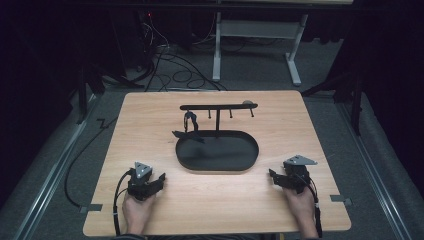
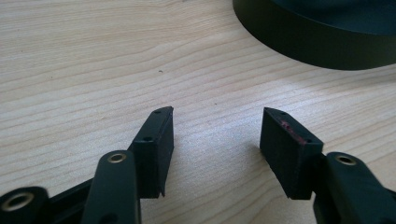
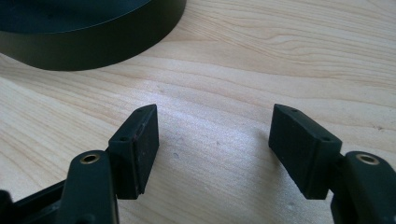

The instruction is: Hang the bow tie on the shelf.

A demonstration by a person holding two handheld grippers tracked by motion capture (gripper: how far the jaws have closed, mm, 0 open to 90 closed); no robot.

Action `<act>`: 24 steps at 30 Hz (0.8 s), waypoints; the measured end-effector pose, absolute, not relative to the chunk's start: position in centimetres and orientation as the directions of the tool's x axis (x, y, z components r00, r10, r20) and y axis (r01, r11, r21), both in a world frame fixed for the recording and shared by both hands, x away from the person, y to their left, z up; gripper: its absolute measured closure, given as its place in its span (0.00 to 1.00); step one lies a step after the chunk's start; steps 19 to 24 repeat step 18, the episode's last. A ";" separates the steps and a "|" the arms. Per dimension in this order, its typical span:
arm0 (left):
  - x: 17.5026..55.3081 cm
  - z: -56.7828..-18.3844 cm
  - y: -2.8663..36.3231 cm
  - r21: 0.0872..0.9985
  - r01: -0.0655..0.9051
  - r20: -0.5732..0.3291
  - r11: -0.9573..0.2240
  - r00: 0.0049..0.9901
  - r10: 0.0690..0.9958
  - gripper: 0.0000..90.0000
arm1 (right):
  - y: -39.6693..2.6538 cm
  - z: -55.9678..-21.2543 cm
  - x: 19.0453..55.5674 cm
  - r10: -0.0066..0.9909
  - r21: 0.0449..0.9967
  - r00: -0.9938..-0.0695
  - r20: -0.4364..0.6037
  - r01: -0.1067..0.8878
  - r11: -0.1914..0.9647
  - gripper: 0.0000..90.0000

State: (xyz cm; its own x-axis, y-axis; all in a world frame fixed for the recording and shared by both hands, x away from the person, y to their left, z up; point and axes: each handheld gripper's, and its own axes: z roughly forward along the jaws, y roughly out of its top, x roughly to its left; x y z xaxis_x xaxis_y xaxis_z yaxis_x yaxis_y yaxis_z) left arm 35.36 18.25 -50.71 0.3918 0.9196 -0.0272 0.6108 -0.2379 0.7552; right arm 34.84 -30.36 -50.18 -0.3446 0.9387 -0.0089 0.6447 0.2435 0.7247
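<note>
Tray [image 1: 218, 151]: a black oval tray lies at the centre of the table [image 1: 150, 210], between the two grippers and farther from the person than both. A black stand [image 1: 218, 107] rises from its far side, with a crossbar carrying several short hooks. A dark item [image 1: 189, 120] hangs from the hook nearest the bar's left end; what it is cannot be told. A second dark piece [image 1: 188, 136] lies across the tray's far-left rim.

Surface: light wood-grain top, rounded corners. Grey carpet surrounds it, with cables [image 1: 170, 67] on the floor beyond the far edge and a white frame [image 1: 257, 30] standing behind. The room beyond is dark.

Left gripper [image 1: 156, 182]: rests on the table near the front-left, held by a hand [image 1: 137, 210]. In the left gripper view its jaws stand wide apart with bare wood between them; nothing is held. The tray wall [image 2: 317, 42] shows at the upper right of that view, apart from the jaws.

Right gripper [image 1: 273, 176]: rests near the front-right, held by the other hand [image 1: 301, 205]. In the right gripper view its jaws also stand wide apart over bare wood, holding nothing. The tray wall [image 3: 93, 42] shows at the upper left there, apart from the jaws.

Clearance: bare tabletop lies between each gripper and the tray, and along the left, right and front edges.
</note>
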 end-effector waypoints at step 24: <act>35.4 -50.7 18.1 0.750 0.614 -0.018 -0.245 0.390 0.921 0.42 | -30.4 -50.2 34.8 0.938 0.724 -0.346 -0.009 0.645 0.245 0.39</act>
